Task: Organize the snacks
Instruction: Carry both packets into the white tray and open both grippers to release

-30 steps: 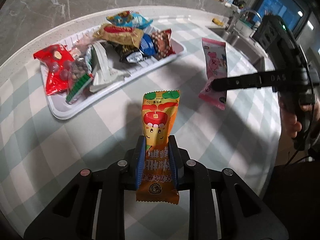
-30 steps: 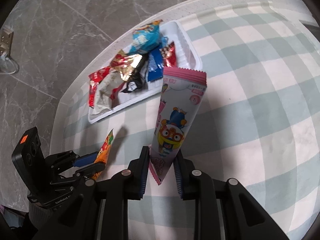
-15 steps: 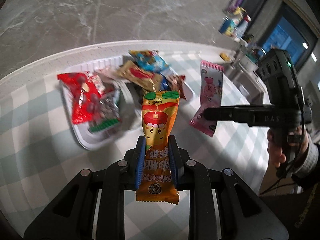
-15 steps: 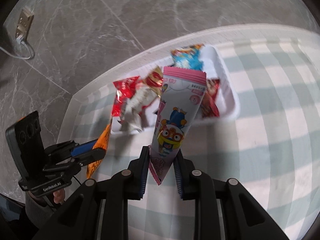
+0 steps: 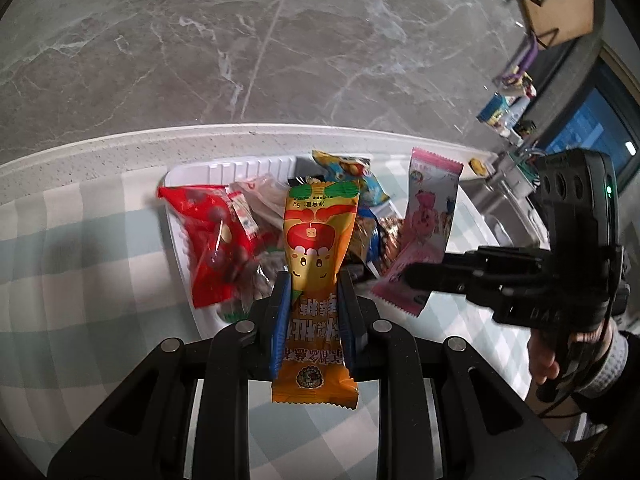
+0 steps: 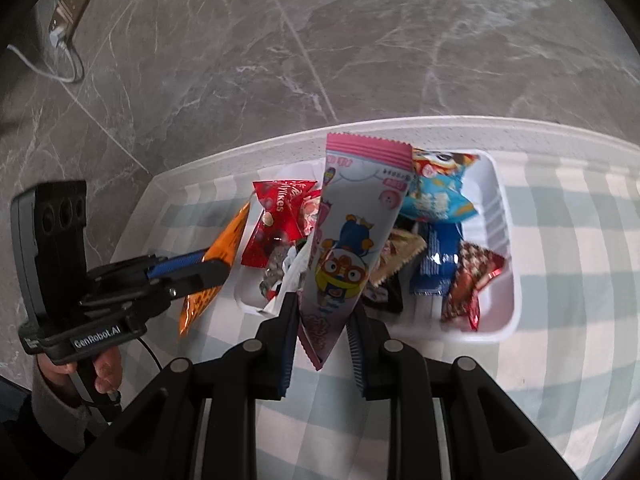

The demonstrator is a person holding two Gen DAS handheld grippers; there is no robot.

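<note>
Left gripper [image 5: 314,300]: blue pads pinch an orange pack [image 5: 318,248] at its lower half, pack upright, green top edge at 12 o'clock, bottom seam hanging free below the jaws. Seen from the right wrist, this pack [image 6: 218,264] is edge-on at 9 o'clock, just beside the tray's left end.

Right gripper [image 6: 322,320]: fingers pressed on the narrow lower end of a pink pack [image 6: 352,240] with a penguin cartoon; crimped pink top points to 12 o'clock. From the left wrist it hangs at 3 o'clock [image 5: 428,232], tilted, above the tray's right end.

Beyond both jaws: white tray [image 6: 506,240] on a checked cloth [image 5: 88,248], packed with snacks.
- red bag [image 5: 212,236] at the left end, overlapping the rim
- light blue bag [image 6: 436,200] at the far right corner
- dark blue pack [image 6: 436,260] below it
- red-brown foil pack [image 6: 472,276] near the right rim
- clear and gold wrappers in the middle, blurred

Farther: white table edge [image 5: 120,148], then grey marble floor [image 5: 240,40].
</note>
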